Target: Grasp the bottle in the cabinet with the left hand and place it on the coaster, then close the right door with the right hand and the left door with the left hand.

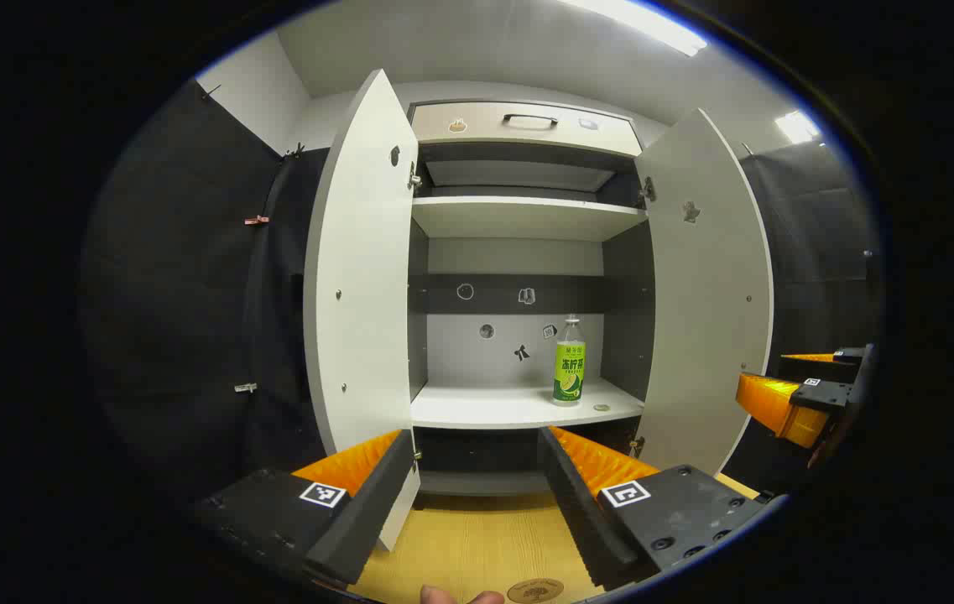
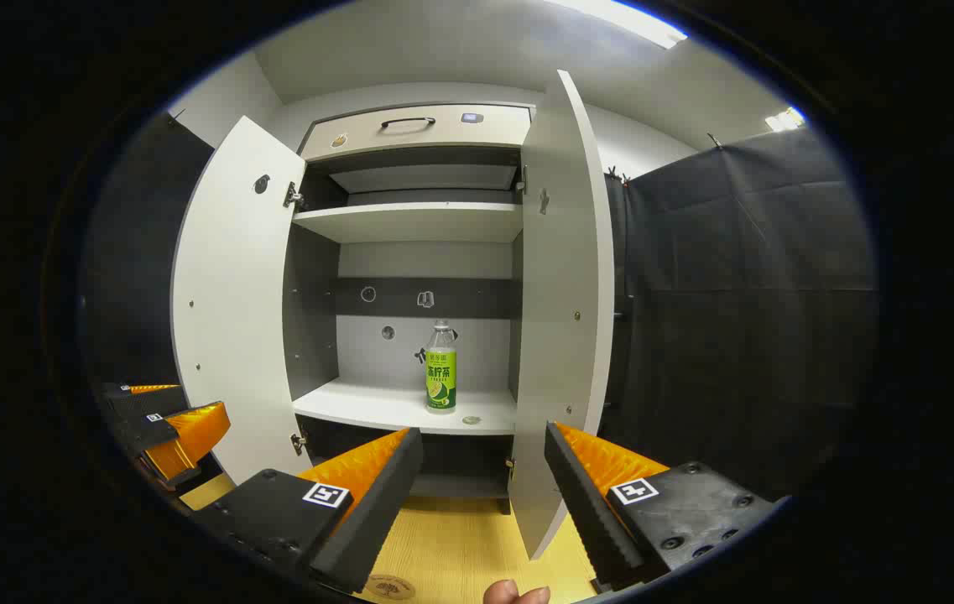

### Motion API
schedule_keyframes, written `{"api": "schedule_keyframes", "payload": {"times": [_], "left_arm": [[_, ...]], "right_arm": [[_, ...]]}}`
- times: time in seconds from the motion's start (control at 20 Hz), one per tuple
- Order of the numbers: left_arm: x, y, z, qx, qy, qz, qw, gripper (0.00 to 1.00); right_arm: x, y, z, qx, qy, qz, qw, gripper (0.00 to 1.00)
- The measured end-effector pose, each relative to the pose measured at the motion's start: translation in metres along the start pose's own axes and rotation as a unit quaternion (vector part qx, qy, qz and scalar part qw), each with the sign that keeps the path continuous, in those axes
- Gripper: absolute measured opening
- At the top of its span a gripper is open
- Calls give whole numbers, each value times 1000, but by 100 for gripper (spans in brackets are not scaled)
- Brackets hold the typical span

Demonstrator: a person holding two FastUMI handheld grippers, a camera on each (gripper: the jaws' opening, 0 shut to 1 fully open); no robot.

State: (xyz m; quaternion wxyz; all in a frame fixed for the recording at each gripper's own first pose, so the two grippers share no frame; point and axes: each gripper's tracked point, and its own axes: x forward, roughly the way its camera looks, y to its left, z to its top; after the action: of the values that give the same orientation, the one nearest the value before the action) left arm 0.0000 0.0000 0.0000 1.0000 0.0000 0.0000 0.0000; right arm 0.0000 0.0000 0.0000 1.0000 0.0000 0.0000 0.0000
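Observation:
A clear bottle with a green label (image 1: pixel 569 361) (image 2: pixel 440 370) stands upright on the cabinet's lower shelf (image 1: pixel 493 408) (image 2: pixel 376 407), towards its right side. Both cabinet doors stand wide open: the left door (image 1: pixel 363 285) (image 2: pixel 229 310) and the right door (image 1: pixel 707 294) (image 2: pixel 565 285). A round wooden coaster (image 1: pixel 535 590) (image 2: pixel 390 586) lies on the wooden table in front. My left gripper (image 1: pixel 477 445) is open, well short of the shelf and empty. My right gripper (image 2: pixel 483 440) is also open and empty, in front of the right door's edge; it also appears as the right gripper (image 1: pixel 804 394) at the far right.
An upper shelf (image 1: pixel 518 216) and a drawer with a handle (image 1: pixel 529 121) sit above. A small round thing (image 1: pixel 602 408) lies on the lower shelf by the bottle. Black cloth walls stand on both sides. A fingertip (image 1: pixel 451 596) shows at the bottom edge.

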Motion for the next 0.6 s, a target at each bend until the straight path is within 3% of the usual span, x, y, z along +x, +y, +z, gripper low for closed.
{"api": "schedule_keyframes", "payload": {"times": [0.6], "left_arm": [[-3, -1, 1, 2, -1, 1, 1000, 95]], "right_arm": [[-4, 0, 1, 6, 1, -1, 1000, 97]]}}
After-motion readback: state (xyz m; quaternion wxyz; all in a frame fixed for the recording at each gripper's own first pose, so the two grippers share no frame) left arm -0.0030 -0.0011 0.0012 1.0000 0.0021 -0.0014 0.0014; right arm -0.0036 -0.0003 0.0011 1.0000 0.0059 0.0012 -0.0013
